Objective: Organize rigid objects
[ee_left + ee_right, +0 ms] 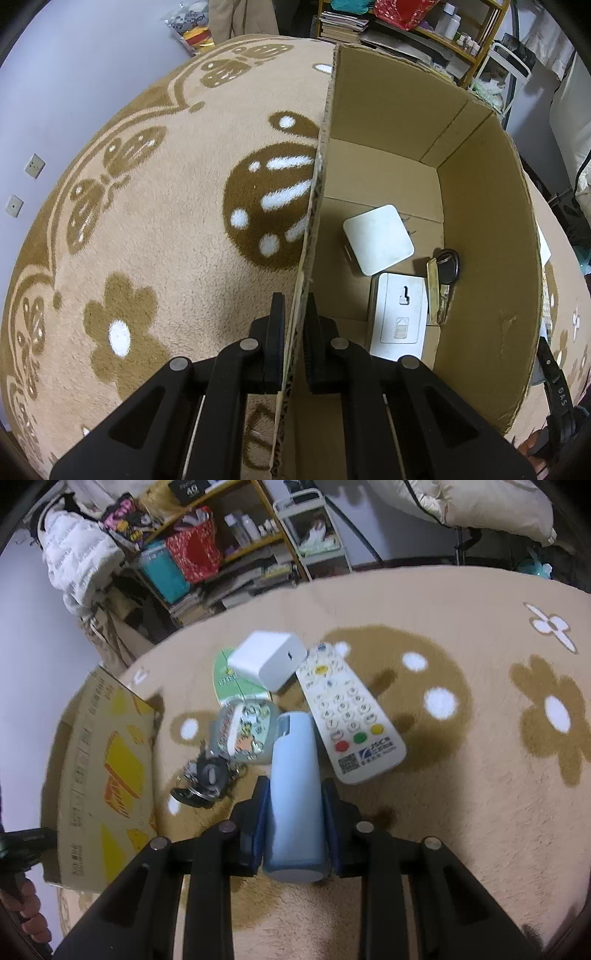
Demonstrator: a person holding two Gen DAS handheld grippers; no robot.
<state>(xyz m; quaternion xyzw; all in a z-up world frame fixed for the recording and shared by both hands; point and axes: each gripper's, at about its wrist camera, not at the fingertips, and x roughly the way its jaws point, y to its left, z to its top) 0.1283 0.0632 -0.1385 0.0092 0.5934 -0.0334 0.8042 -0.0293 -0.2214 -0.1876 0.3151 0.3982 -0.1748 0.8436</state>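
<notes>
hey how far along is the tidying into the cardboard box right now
Partly done. The cardboard box already holds two white devices and keys; the left gripper clamps its wall. The right gripper holds the blue cylinder. Remote, white charger, printed case and key bunch remain on the rug.

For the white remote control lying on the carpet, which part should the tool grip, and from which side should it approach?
Grip the white remote control across its narrow upper half, coming down from above with the fingers on its two long edges. It lies flat, buttons up, and widens toward the end with the coloured buttons, so that end is probably too broad. The white charger cube sits close to its top, so stay a little below that.
</notes>
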